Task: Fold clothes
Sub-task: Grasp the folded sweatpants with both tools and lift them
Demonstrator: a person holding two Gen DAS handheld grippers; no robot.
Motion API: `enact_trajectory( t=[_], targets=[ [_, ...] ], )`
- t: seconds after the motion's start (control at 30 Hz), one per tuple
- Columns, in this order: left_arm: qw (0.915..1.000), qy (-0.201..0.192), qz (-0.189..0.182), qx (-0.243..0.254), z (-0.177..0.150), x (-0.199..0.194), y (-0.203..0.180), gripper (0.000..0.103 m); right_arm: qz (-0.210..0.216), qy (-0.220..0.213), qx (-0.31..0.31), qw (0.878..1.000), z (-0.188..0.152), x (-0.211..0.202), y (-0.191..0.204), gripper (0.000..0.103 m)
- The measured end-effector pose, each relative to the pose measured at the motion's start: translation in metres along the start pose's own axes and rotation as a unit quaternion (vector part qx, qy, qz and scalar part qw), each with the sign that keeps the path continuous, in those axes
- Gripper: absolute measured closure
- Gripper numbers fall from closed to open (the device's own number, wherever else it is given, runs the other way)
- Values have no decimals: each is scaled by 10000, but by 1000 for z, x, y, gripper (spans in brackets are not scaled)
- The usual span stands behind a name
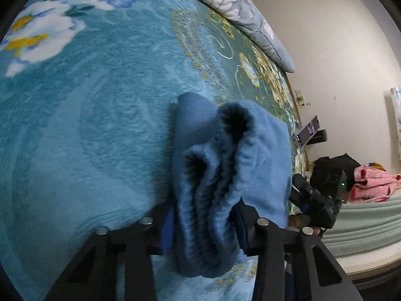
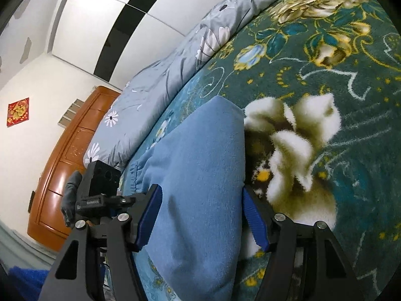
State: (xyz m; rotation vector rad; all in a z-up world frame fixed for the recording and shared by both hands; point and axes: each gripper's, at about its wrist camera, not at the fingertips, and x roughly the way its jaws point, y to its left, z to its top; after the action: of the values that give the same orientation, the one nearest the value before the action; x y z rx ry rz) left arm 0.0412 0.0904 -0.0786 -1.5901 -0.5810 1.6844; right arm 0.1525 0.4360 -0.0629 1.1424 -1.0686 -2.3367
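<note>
A blue fleece garment [image 1: 260, 155] lies on the teal floral blanket [image 1: 87, 100] that covers the bed. My left gripper [image 1: 204, 223] is shut on its bunched, layered edge, and the folds bulge out between the blue pads. In the right wrist view the same garment [image 2: 200, 150] runs as a smooth folded strip between the two fingers of my right gripper [image 2: 203, 218]. Those fingers stand wide apart, open, one at each side of the cloth. The right gripper's black body [image 1: 320, 200] shows just right of the garment. The left gripper's camera block [image 2: 100, 183] and a gloved hand [image 2: 71, 195] show at the left.
A grey flowered quilt [image 2: 175, 62] lies along the far side of the bed. A wooden cabinet [image 2: 62, 163] stands by the wall. Pink folded clothes [image 1: 371, 183] rest on pale green bedding [image 1: 363, 225] beyond the bed edge, near a small screen [image 1: 308, 130].
</note>
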Motion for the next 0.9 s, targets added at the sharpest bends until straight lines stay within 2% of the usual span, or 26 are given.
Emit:
enact_trajectory(
  t=[0.17, 0.3, 0.5, 0.6, 0.7, 0.9],
  targets=[
    [9996, -254, 105, 114, -8, -3, -7, 72, -130, -40, 252, 9996, -1, -3, -2, 56],
    [9988, -402, 115, 248, -15, -14, -19, 74, -87, -103, 206, 9997, -4, -12, 14, 67],
    [9969, -692, 27, 360, -36, -50, -39, 75, 124, -203, -87, 9997, -12, -32, 55, 70],
    [9941, -980, 31, 473, -55, -86, -52, 75, 427, -286, -208, 9985, -15, -42, 80, 70],
    [9883, -1346, 201, 695, -80, -137, -68, 74, 800, -329, -573, 9946, -22, -50, 120, 70],
    [9676, -2290, 531, 919, -129, -264, -83, 74, 1589, -80, -1243, 9794, -32, -36, 218, 70]
  ],
)
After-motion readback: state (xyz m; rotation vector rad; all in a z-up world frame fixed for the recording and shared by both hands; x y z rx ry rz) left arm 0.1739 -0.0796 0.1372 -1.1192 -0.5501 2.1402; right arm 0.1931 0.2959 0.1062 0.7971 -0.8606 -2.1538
